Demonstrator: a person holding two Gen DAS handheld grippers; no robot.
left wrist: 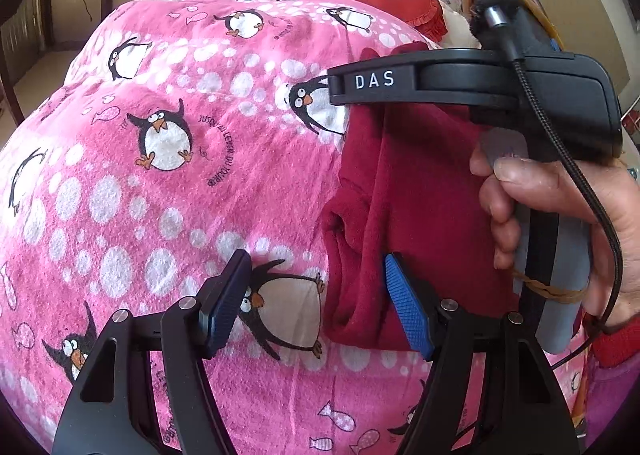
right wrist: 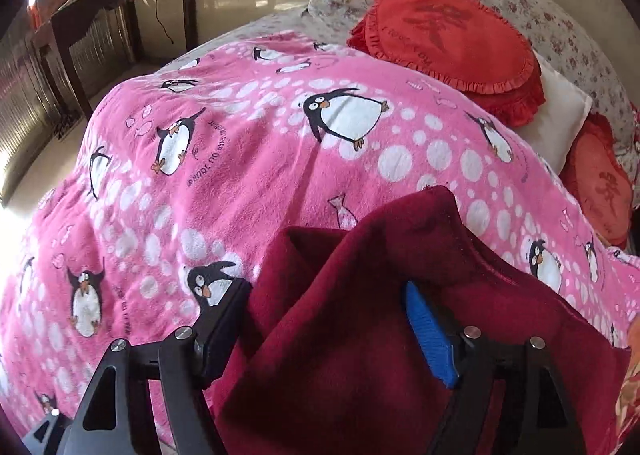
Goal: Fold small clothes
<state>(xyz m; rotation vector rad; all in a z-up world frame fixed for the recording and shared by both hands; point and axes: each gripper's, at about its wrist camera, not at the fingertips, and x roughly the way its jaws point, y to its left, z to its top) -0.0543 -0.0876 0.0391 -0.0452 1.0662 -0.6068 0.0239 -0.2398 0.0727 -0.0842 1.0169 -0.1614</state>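
Left gripper, seen from its own wrist camera, hangs spread and empty over the near left edge of the dark red fleece garment, which lies rumpled on the pink penguin-print blanket.

From the right wrist camera, the right gripper is parted too, fleece bunched between its blue pads. Folding looks barely begun; next, I judge, one must clench on an edge.

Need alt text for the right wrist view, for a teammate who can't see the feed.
A dark red garment bulges up between the right gripper's open jaws, draped over a pink penguin-print blanket covering a bed. Behind it lie a round red ruffled cushion and floral pillows, with a dark wooden table at the far left.
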